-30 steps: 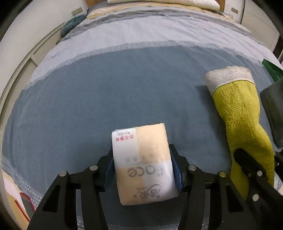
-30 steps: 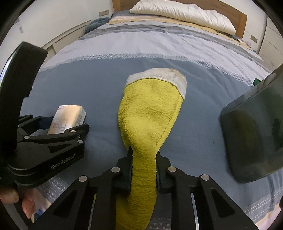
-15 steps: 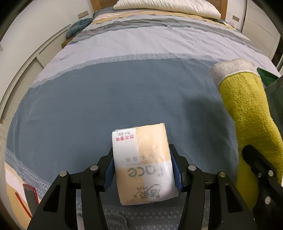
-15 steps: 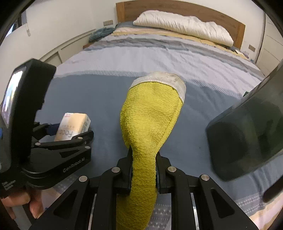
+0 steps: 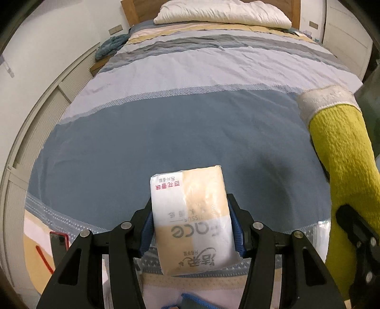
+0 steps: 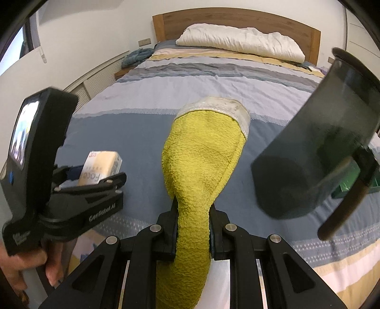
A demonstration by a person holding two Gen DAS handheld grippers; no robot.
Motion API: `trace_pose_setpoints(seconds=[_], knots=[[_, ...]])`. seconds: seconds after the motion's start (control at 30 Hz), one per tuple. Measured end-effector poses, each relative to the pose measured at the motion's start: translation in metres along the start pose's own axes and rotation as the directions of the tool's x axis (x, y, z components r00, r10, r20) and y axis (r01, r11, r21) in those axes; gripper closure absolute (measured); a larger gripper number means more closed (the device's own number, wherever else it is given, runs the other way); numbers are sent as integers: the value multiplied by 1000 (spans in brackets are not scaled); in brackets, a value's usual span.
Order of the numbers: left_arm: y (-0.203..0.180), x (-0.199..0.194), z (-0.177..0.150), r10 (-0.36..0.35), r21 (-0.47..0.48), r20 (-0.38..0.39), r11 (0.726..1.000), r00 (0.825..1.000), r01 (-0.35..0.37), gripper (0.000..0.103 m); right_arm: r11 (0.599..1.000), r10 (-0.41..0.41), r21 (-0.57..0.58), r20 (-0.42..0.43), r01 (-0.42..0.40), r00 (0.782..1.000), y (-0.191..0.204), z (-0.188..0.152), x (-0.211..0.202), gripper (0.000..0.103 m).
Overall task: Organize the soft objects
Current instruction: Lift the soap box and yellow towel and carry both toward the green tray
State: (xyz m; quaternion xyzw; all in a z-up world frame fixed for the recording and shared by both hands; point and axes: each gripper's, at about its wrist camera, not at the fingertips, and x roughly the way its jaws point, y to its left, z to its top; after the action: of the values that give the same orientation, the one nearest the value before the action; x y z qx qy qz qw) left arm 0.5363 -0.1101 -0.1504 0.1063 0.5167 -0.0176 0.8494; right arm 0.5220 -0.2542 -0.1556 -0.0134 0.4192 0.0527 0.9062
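Left gripper (image 5: 191,227): black fingers with blue pads (image 5: 145,231) clamped on both long sides of a tissue pack (image 5: 190,218). Pack is a soft rectangular pillow of glossy plastic film, white and pale orange panels, red and grey print; held clear above the foot of the bed (image 5: 166,133). In the right wrist view the same gripper shows from the side, with a black camera block and small lit screen behind it; a hand (image 6: 33,263) wraps the handle below.

Right gripper (image 6: 192,228): black fingers squeezed tight on the narrow waist of a yellow-green towel cloth (image 6: 201,166). Fabric is nubby terry; it bulges out ahead of the fingers into a rounded paddle shape, capped by a white-grey band at the far end. The tail hangs down behind the fingers. The cloth is lifted off the bed.

Right of the cloth, close to the lens: a dark translucent container (image 6: 318,147), smooth-walled, roughly cylindrical, tilted, with a dark bar handle. Blurred; its support cannot be told.

Bed cover: woven cotton in broad bands, slate blue nearest, then pale lilac, grey, cream-yellow, with patterned trim between. White rumpled pillow (image 6: 239,40) against a wooden headboard (image 6: 232,20). A teal knitted heap (image 5: 111,45) lies at the far left edge. White walls.
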Motion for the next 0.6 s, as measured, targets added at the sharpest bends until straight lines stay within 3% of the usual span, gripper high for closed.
trace_pose_setpoints(seconds=[0.27,0.6], knots=[[-18,-15,-2,17,37,-2,999,1000,-17,54,998,54,19,-21,-54,998,-23,-14,-34,85],[-45,-52,-29,1,70,-20,998,1000,1,54,997,83,-1,-21,-83,996,-53,-45,-90,85]])
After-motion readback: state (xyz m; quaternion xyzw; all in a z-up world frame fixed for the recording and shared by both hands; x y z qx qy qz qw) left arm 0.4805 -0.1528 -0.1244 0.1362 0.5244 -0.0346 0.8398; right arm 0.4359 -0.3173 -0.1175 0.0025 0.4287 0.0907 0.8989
